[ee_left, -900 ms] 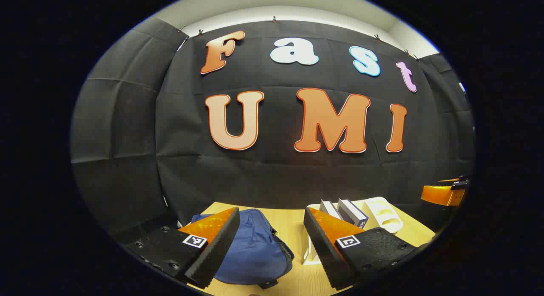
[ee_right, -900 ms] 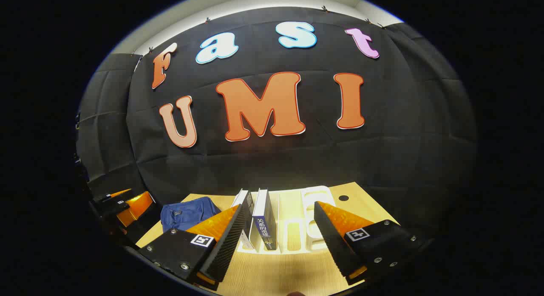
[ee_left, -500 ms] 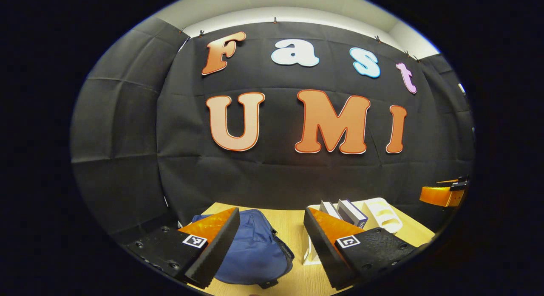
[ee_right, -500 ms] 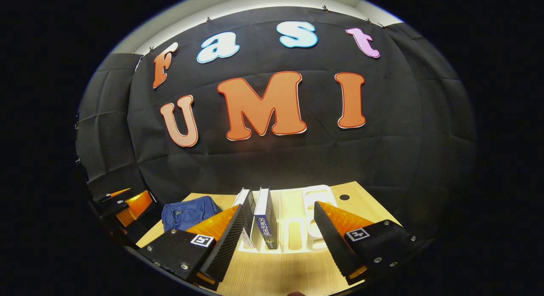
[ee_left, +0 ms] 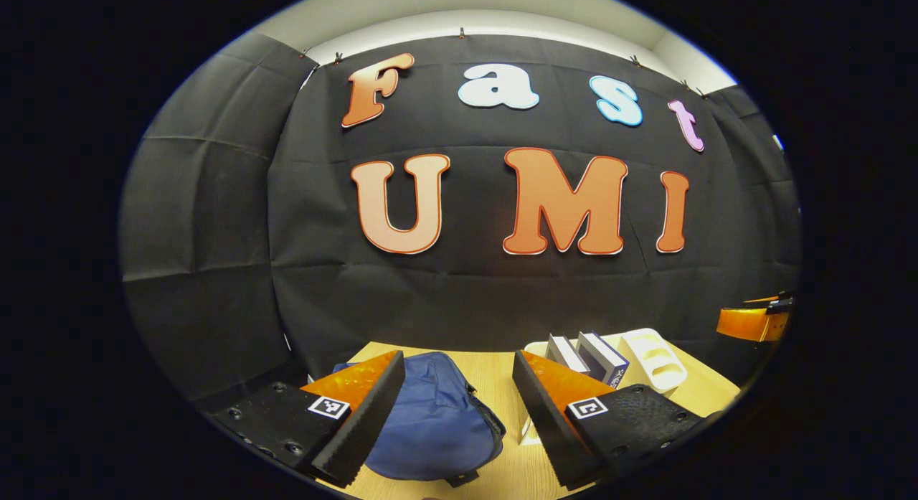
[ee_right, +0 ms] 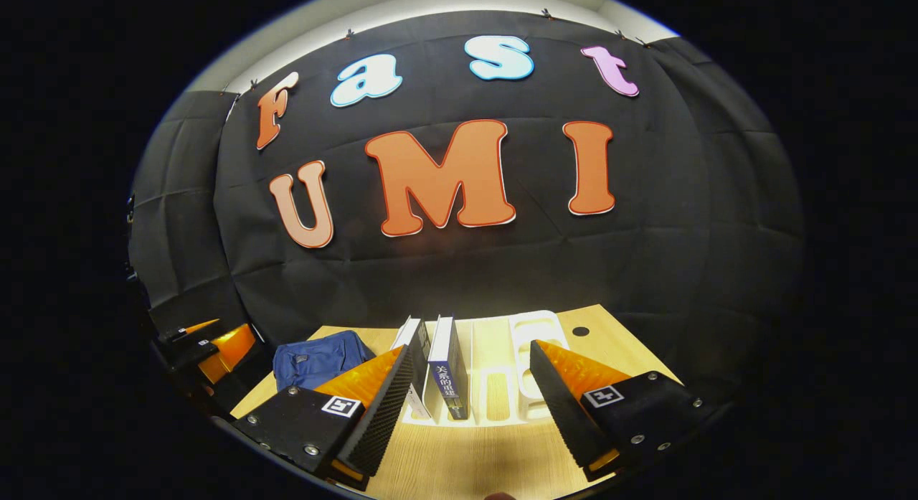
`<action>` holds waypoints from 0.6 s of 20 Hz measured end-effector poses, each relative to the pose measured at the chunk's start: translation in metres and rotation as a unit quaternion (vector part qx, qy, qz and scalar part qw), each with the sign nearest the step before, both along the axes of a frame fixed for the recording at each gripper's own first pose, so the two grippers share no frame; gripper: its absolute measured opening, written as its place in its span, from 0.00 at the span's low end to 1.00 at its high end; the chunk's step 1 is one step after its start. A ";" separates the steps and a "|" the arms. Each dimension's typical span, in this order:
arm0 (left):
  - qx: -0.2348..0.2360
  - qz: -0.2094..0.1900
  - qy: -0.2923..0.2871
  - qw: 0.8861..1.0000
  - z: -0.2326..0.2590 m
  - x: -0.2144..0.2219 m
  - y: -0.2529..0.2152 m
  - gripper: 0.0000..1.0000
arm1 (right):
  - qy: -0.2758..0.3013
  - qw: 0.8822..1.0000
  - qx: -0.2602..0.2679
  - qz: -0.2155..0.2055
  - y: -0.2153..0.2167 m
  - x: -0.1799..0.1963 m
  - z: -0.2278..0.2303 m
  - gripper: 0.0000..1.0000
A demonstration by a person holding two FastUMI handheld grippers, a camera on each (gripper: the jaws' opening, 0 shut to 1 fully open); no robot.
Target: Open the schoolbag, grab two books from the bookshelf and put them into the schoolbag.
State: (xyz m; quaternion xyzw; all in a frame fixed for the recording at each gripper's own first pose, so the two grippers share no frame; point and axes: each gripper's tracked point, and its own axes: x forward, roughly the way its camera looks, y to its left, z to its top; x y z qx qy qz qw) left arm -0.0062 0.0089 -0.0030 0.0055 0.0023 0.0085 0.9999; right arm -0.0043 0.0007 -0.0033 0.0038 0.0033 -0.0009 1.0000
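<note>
1. Left gripper (ee_left: 455, 385) hangs above the table (ee_left: 495, 371), fingers spread wide and gripping nothing.
2. Directly ahead of it, between its fingers in the left gripper view, the bag (ee_left: 430, 428) lies on the table, zipped closed.
3. Right gripper (ee_right: 470, 381) is likewise spread wide and empty, raised above the table's near edge.
4. Straight ahead of the right gripper stands the rack (ee_right: 527, 367), holding two books (ee_right: 446, 367) upright side by side in its left slots, nearer the gripper's left finger.
5. Off to the right gripper's left lies the bag (ee_right: 315, 360), with the left gripper (ee_right: 208, 349) beyond it at the edge of view.
</note>
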 end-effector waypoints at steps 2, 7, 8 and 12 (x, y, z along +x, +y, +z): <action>0.000 0.001 0.000 1.000 -0.002 0.001 0.000 0.94 | -0.002 1.000 -0.003 0.000 0.000 -0.001 0.000 0.97; 0.001 0.004 0.003 1.000 -0.003 -0.001 0.004 0.94 | -0.001 1.000 -0.001 0.000 0.000 -0.003 0.001 0.97; 0.001 0.004 0.002 1.000 -0.002 -0.002 0.004 0.94 | -0.001 1.000 -0.001 -0.001 0.000 -0.003 0.000 0.97; -0.001 0.005 0.003 1.000 -0.004 -0.003 0.006 0.94 | 0.000 1.000 0.001 -0.003 -0.002 -0.004 0.000 0.97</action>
